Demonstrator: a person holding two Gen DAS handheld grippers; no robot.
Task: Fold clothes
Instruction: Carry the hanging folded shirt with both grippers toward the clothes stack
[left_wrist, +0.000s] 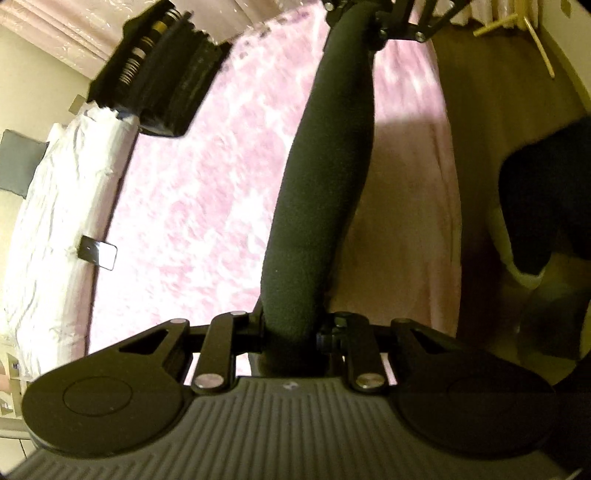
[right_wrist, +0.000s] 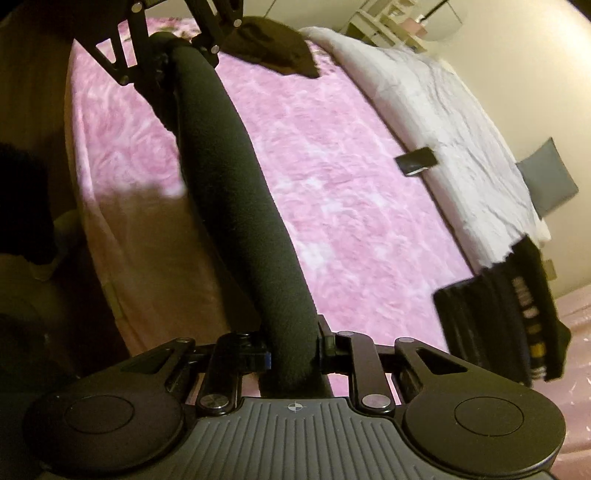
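Both claws clench opposite ends of the rolled dark garment (left_wrist: 321, 184) stretched taut above the pink blanket (left_wrist: 192, 206) — left gripper (left_wrist: 291, 343), right gripper (right_wrist: 291, 354) — uneven pulling could slip an end free.

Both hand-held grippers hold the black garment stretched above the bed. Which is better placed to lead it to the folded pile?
Right, probably. The folded pile sits just beside the right hand-held gripper in its own view. From the left hand-held gripper it lies far ahead. Both grip the black garment.
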